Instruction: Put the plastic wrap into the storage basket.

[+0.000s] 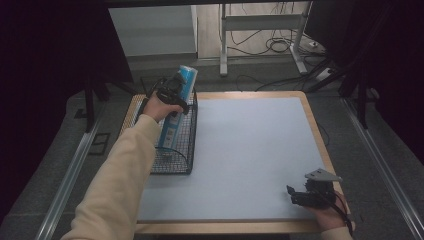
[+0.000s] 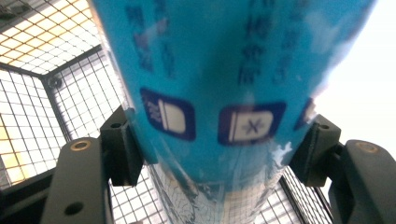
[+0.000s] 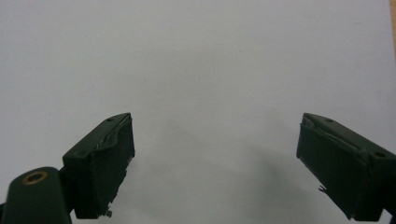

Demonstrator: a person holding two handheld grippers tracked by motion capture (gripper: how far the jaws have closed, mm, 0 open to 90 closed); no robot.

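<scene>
Across the pale blue table mat (image 1: pixel 250 155), the left gripper (image 1: pixel 172 95) is clamping a blue packet (image 1: pixel 179 100), standing half inside the wire basket (image 1: pixel 175 162); releasing seems left; the right gripper (image 1: pixel 305 197) is idling, jaws wide

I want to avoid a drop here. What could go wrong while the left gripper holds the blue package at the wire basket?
1. The left gripper clamps the blue package on glossy, crinkled film, so it might slip.
2. The package leans at the wire basket wall; it could catch the rim or tip the basket.
3. The right gripper rests open far away, so it likely cannot steady anything.
</scene>
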